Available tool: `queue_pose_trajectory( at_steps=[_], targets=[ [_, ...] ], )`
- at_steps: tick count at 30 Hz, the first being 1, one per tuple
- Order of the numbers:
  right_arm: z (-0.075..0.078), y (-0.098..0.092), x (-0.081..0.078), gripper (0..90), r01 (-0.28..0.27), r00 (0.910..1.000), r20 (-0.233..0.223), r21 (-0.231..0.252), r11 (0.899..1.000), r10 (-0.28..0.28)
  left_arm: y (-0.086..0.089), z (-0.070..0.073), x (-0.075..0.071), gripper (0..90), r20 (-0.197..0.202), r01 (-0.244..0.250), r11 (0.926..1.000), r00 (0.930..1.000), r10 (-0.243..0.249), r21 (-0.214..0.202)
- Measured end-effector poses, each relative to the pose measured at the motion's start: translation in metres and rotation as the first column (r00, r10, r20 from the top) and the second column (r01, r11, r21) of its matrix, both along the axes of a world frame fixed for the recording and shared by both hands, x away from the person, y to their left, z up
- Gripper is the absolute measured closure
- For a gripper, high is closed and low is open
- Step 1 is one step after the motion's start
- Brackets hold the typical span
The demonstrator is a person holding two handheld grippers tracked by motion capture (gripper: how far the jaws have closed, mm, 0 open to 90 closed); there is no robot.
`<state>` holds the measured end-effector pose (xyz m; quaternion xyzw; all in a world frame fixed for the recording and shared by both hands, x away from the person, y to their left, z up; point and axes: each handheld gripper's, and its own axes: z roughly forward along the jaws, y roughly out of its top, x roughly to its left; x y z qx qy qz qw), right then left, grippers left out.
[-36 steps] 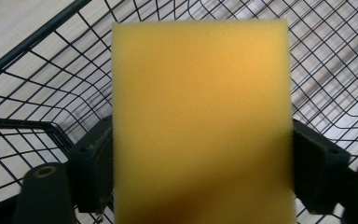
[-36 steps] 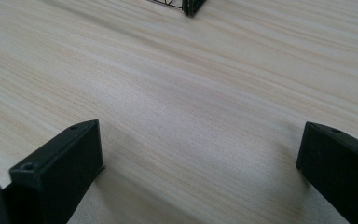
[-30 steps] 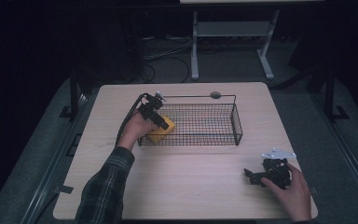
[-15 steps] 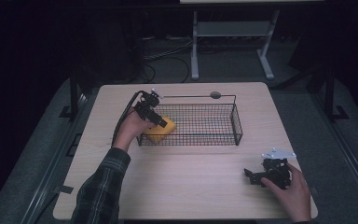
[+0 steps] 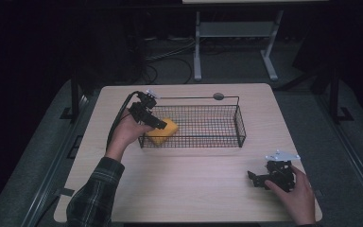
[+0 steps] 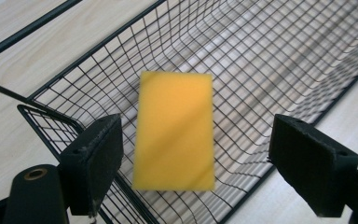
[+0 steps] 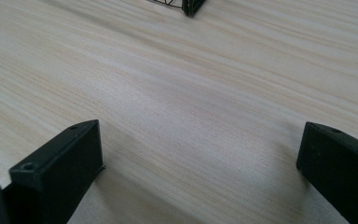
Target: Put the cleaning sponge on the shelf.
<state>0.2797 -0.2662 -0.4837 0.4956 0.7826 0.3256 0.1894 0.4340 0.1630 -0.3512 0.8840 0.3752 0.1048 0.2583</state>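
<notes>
One yellow sponge [image 6: 175, 130] lies inside the black wire basket [image 5: 227, 137], at its left end, flat on the mesh floor as far as the high view shows. The left tongs [image 5: 163, 126] hover over that end, their jaws spread wide on either side of the sponge in the left gripper view and touching neither it nor, so far as can be told, the wire. The sponge looks slightly blurred there, so whether it is fully at rest cannot be told. The right tongs [image 5: 255, 179] sit low over the bare worktop [image 5: 194, 189] at the near right, well apart from the basket, jaws likewise wide and holding nothing; a corner of the basket shows at the top of the right gripper view. The step in hand reads as placing the sponge in the basket, and it seems all but done. To finish it well, the left tongs should keep their jaws apart and lift straight up and back toward the near left, clearing the basket's rim and its left wall so that no jaw hooks a wire and drags the basket across the worktop. A slow withdrawal would also avoid nudging the light sponge.
</notes>
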Motion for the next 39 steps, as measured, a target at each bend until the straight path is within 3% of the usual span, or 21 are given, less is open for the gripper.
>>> queue_pose_trajectory(
  at_steps=[20,30,39],
  targets=[
    [0.0,0.0,0.0,0.0,0.003,1.0,0.0,0.0,1.0,-0.003,0.022,-0.002,-0.062,12.8,0.044,0.005,0.9996,0.999,-0.004,-0.028],
    [0.0,0.0,0.0,0.0,0.001,1.0,0.0,0.001,1.0,-0.001,0.035,-0.017,-0.096,12.9,0.07,-0.013,0.9995,0.9974,0.015,-0.029],
    [0.0,0.0,0.0,0.0,0.003,1.0,0.0,-0.001,1.0,-0.003,0.05,-0.035,-0.118,12.9,0.105,-0.022,0.999,0.9942,0.026,-0.039]
  ],
)
